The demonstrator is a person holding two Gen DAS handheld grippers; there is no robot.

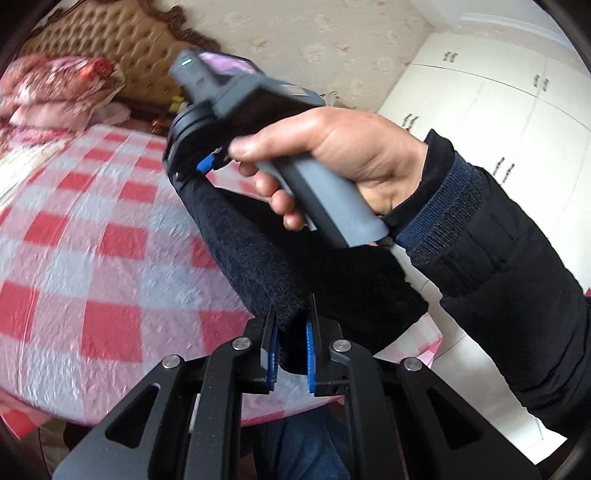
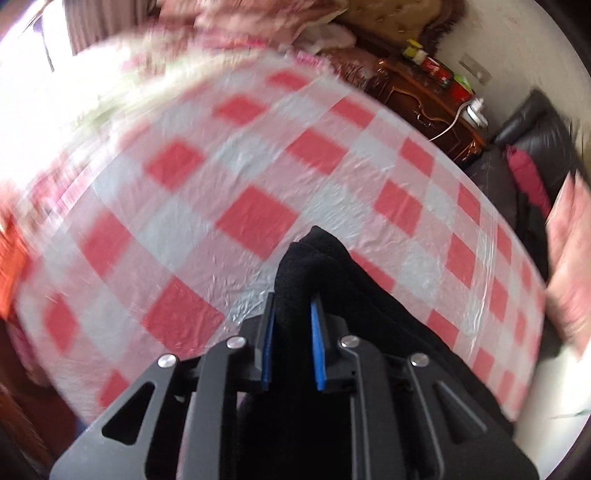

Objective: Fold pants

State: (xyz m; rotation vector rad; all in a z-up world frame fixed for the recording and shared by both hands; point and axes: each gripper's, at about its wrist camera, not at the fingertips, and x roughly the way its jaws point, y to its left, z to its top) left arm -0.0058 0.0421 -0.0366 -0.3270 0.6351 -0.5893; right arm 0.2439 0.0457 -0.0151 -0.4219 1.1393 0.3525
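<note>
The black fleecy pants [image 1: 258,258] hang stretched in the air above the bed. My left gripper [image 1: 291,314] is shut on one end of the pants, low in the left wrist view. The fabric runs up to my right gripper [image 1: 195,170], held in a hand, which is shut on the other end. In the right wrist view my right gripper [image 2: 293,306] is clamped on a bunch of the pants [image 2: 314,258], and the rest of the cloth trails down to the right under it.
A bed with a red and white checked plastic cover [image 1: 92,240] lies below both grippers. Pillows [image 1: 55,85] and a padded headboard [image 1: 110,33] are at its far end. A wooden nightstand [image 2: 424,99], a dark sofa [image 2: 535,129] and white wardrobes [image 1: 498,110] stand around it.
</note>
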